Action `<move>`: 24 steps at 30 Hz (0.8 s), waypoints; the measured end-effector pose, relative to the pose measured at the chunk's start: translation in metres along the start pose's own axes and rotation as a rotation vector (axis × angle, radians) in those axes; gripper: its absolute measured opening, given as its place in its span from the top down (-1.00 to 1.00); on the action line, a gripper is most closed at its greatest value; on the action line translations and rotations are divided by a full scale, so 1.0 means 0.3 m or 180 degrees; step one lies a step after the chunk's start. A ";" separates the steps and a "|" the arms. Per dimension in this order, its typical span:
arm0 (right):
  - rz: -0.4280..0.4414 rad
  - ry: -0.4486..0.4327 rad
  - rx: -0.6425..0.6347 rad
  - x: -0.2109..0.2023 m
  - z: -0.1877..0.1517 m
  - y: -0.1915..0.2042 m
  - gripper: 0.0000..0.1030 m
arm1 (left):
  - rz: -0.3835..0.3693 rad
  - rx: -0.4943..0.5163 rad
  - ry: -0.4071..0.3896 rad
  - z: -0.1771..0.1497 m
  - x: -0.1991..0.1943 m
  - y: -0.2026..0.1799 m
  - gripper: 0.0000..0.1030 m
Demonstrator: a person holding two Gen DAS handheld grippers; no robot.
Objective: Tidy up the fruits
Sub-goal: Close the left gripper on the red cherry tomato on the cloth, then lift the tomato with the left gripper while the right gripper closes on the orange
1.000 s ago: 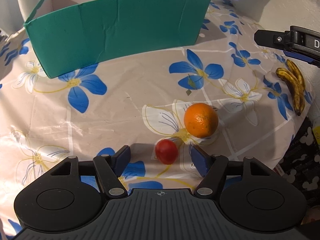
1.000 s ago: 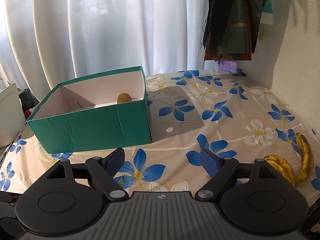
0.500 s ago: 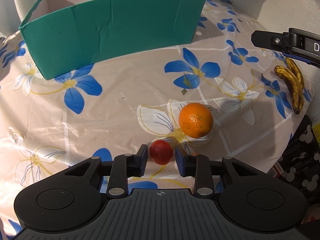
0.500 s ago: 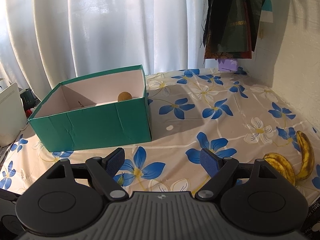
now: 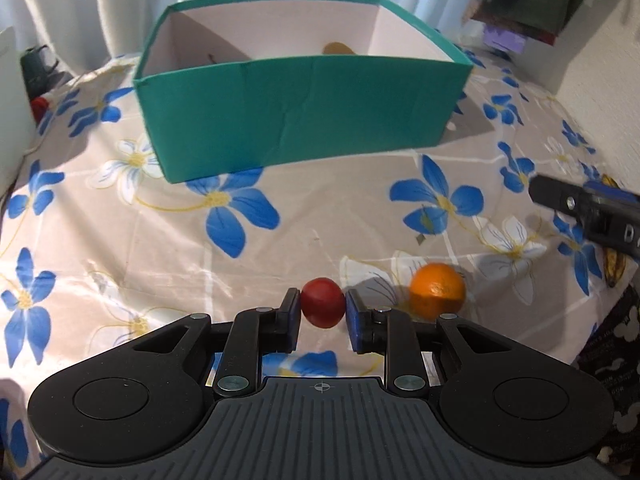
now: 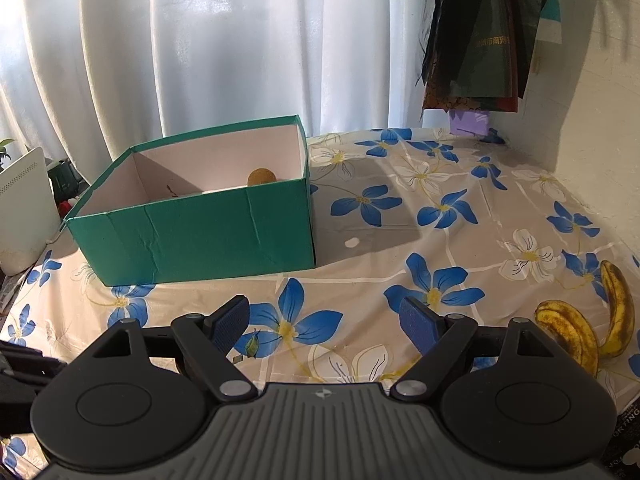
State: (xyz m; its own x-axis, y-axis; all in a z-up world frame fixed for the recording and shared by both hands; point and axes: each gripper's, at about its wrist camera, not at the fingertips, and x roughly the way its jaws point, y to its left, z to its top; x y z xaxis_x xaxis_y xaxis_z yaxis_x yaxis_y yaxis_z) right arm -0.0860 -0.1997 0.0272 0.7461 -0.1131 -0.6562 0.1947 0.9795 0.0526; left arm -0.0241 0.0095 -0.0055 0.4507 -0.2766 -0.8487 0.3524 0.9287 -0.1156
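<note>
My left gripper (image 5: 322, 309) is shut on a small red fruit (image 5: 322, 307), its blue pads pressing both sides, and holds it above the flowered tablecloth (image 5: 280, 248). An orange (image 5: 438, 289) lies on the cloth just to its right. Straight ahead stands an open green box (image 5: 296, 128) with a brown round fruit (image 5: 338, 49) inside; the right wrist view shows the green box (image 6: 200, 232) and the brown fruit (image 6: 262, 177) too. My right gripper (image 6: 325, 322) hangs open over the cloth with nothing between its fingers. Spotted bananas (image 6: 588, 328) lie at its right.
White curtains (image 6: 200, 48) hang behind the table. Dark bags (image 6: 488, 28) hang by the wall at the far right. A white device (image 6: 22, 208) stands left of the box. The other gripper's finger (image 5: 584, 208) juts in at the right of the left wrist view.
The left jaws closed on the red fruit and lifted it off the cloth, away from the orange; the view tilted up toward the box. The right gripper stayed put.
</note>
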 end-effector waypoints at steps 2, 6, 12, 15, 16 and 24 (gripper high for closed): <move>0.0061 0.0087 -0.0073 0.008 -0.015 0.024 -0.61 | 0.0112 -0.0135 -0.0033 0.007 -0.015 0.033 0.47; 0.0234 0.0262 -0.0300 0.024 -0.053 0.096 -0.53 | 0.0279 -0.0345 -0.0060 0.013 -0.031 0.087 0.47; 0.0402 0.0444 -0.0526 0.052 -0.080 0.186 -0.40 | 0.0351 -0.0438 0.0008 0.004 -0.028 0.125 0.47; 0.0442 0.0501 -0.0590 0.062 -0.087 0.212 -0.38 | 0.0357 -0.0461 0.0055 -0.001 -0.022 0.136 0.47; 0.0445 0.0520 -0.0607 0.067 -0.089 0.220 -0.38 | 0.0363 -0.0468 0.0061 -0.001 -0.022 0.138 0.47; 0.0454 0.0659 -0.0701 0.109 -0.105 0.257 -0.37 | 0.0428 -0.0503 0.0067 0.003 -0.021 0.159 0.47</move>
State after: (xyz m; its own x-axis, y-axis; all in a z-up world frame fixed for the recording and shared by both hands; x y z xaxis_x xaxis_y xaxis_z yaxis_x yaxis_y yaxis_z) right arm -0.0665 -0.1228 -0.0139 0.6064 0.0421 -0.7940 -0.0617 0.9981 0.0058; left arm -0.0094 0.0552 -0.0051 0.4673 -0.1438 -0.8723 0.1562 0.9846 -0.0786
